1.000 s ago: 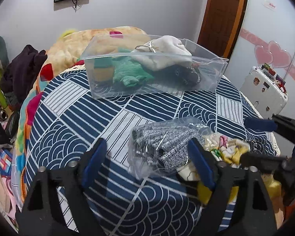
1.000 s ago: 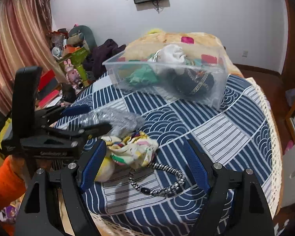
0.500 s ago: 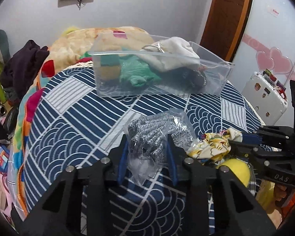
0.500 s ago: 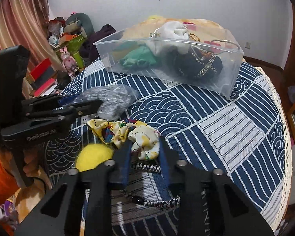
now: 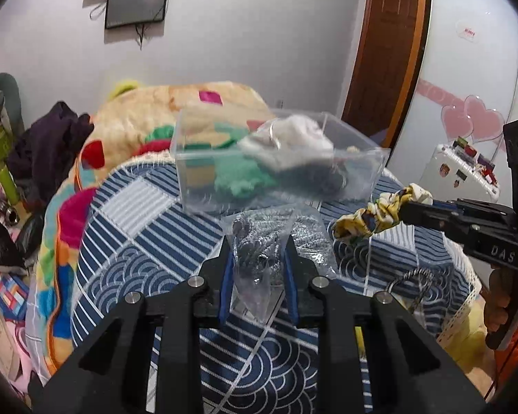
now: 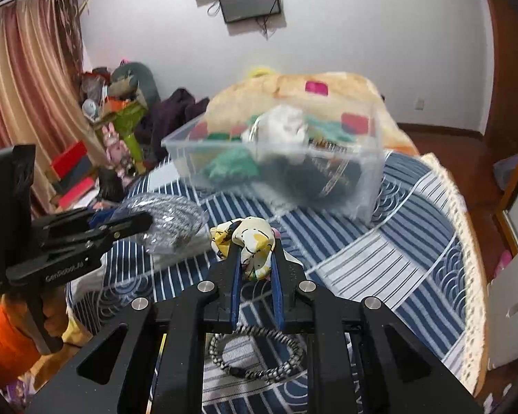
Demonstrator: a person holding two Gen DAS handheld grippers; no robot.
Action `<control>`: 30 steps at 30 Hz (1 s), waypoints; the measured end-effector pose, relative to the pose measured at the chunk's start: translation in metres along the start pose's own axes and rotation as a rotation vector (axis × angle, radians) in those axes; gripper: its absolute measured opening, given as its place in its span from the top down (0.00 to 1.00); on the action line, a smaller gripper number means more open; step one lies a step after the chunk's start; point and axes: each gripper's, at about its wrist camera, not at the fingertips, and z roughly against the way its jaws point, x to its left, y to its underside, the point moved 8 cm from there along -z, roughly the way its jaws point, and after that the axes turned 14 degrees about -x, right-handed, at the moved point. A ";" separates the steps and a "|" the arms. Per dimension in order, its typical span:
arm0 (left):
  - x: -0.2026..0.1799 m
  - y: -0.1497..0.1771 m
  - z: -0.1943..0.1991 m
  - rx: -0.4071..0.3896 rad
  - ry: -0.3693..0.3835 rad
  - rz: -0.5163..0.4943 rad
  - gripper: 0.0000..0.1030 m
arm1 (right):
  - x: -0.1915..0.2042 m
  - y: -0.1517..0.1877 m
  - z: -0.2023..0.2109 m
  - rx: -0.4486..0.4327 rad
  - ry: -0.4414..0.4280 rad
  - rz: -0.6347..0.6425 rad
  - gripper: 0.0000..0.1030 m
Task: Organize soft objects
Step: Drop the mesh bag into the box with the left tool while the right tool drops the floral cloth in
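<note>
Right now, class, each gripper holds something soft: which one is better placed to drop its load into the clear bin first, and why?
Neither clearly. The left gripper, with the bagged scourers, and the right gripper, with the scrunchie, both face the clear bin straight ahead.

Desk under a navy-and-white patterned cloth (image 6: pixel 380 255)

I see a clear bin (image 6: pixel 366 186) standing on the far part of the cloth, with soft things inside. Nearer me, a black-and-white braided band (image 6: pixel 259 358) lies flat on the cloth, well apart from the bin.

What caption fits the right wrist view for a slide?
Right tongs clamp a yellow patterned scrunchie above the blue patterned tablecloth, facing the clear bin.
</note>
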 end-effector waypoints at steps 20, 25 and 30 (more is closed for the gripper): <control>0.018 -0.086 -0.039 -0.159 -0.074 0.009 0.76 | -0.027 -0.096 -0.005 -0.241 0.168 0.038 0.87; 0.023 -0.087 -0.063 -0.149 -0.091 -0.001 0.76 | -0.036 -0.096 -0.031 -0.198 0.208 0.055 0.87; 0.026 -0.080 -0.093 -0.090 -0.090 0.018 0.76 | -0.046 -0.090 -0.052 -0.137 0.233 0.052 0.87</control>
